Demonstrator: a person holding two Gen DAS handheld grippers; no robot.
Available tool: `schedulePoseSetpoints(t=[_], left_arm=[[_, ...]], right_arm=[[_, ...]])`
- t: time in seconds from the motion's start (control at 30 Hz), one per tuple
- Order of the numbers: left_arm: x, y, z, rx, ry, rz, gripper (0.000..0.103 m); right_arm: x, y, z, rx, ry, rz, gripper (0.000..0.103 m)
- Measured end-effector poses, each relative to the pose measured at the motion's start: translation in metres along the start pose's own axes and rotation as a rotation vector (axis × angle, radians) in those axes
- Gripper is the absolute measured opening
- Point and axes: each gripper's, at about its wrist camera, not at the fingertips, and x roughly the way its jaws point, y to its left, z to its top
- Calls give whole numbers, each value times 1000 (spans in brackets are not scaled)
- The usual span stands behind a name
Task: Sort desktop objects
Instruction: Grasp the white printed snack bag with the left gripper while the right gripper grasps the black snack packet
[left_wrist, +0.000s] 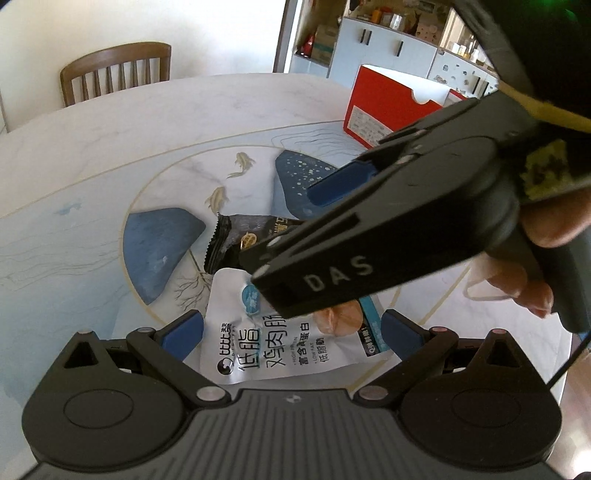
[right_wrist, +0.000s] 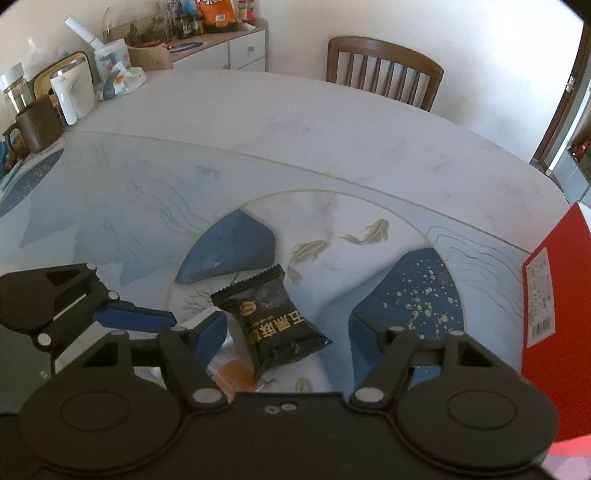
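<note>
Left gripper (left_wrist: 291, 332): my jaws spread, straddling white sausage pouch (left_wrist: 266, 350) flat on table (left_wrist: 110, 129), pads clear of it.

Right gripper (right_wrist: 295, 339): my jaws spread, black snack packet (right_wrist: 271, 325) between them, untouched; packet corner overlaps pouch.

Risk: both grippers crowd same spot, fingers may collide; closing on overlap may drag both packs.

Red box (right_wrist: 561, 314) stands at right, likely the bin.

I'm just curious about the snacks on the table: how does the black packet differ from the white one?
The black packet is dark with gold print; the white packet is pale with dark lettering. The black one looks smaller. It lies between the right gripper fingers; the white one between the left gripper fingers. Both lie flat, sealed.
</note>
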Motion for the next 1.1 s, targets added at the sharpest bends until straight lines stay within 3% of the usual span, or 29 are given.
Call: schedulePoseSetpoints(t=[0.57, 0.8, 1.03, 1.1], left_arm=[[18, -19, -3, 135, 17, 79, 103], [19, -18, -3, 145, 10, 84, 101], [12, -14, 1, 112, -14, 85, 72], [11, -11, 4, 94, -12, 75, 71]], right_arm=[[23, -10, 4, 23, 61, 35, 47], [23, -13, 2, 34, 56, 39, 40], [20, -21, 0, 57, 53, 30, 37], [17, -23, -1, 63, 49, 23, 36]])
